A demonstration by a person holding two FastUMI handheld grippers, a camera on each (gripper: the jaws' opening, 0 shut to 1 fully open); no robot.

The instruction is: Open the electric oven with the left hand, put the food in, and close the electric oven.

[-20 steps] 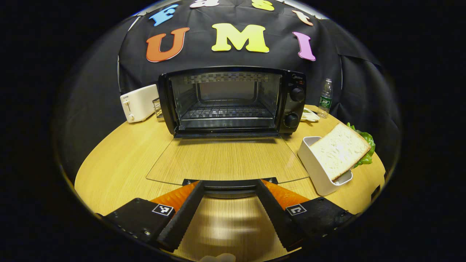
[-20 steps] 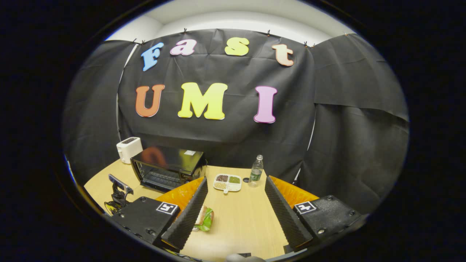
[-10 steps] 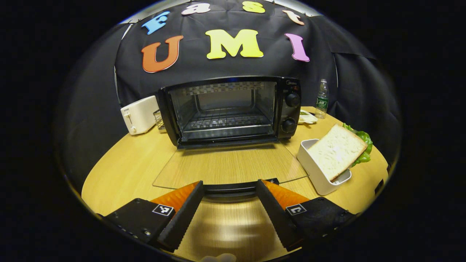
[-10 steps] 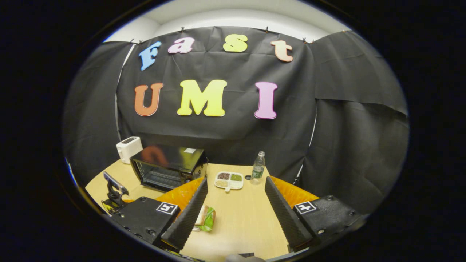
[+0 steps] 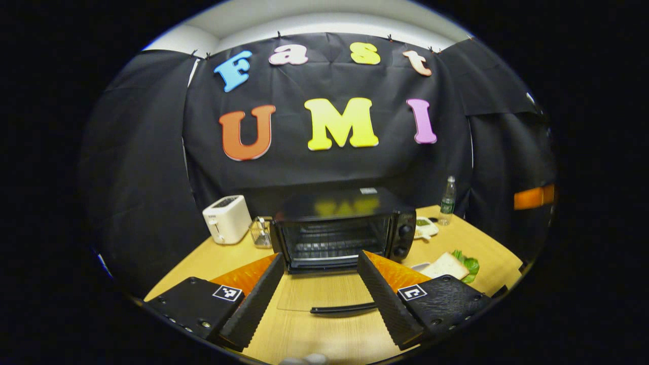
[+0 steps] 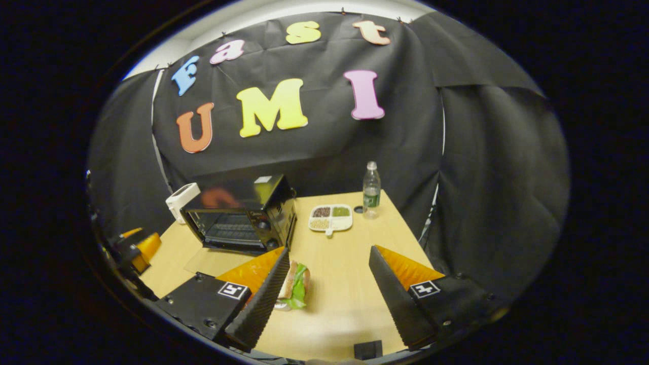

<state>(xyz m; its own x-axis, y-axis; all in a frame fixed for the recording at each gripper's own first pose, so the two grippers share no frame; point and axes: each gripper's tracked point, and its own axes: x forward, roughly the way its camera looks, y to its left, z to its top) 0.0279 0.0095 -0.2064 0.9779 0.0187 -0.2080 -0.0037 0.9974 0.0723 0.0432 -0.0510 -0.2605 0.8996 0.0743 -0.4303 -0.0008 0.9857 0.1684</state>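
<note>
Gaping left hand-held gripper (image 5: 317, 284) | right hand-held gripper (image 6: 329, 284) wide, empty | oven (image 5: 337, 233) door down | sandwich (image 6: 294, 286) on table (image 6: 350, 299)

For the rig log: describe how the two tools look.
Left tool and right tool look alike: two long wedge-shaped fingers with ridged inner faces, splayed in a V, each on a black textured block with screws and a small square black-and-white marker.

The black metal-cased electric oven (image 5: 339, 228) has a glossy top and a clear glass door (image 5: 324, 294); the light wood-grain table (image 6: 350, 284) looks smooth.
</note>
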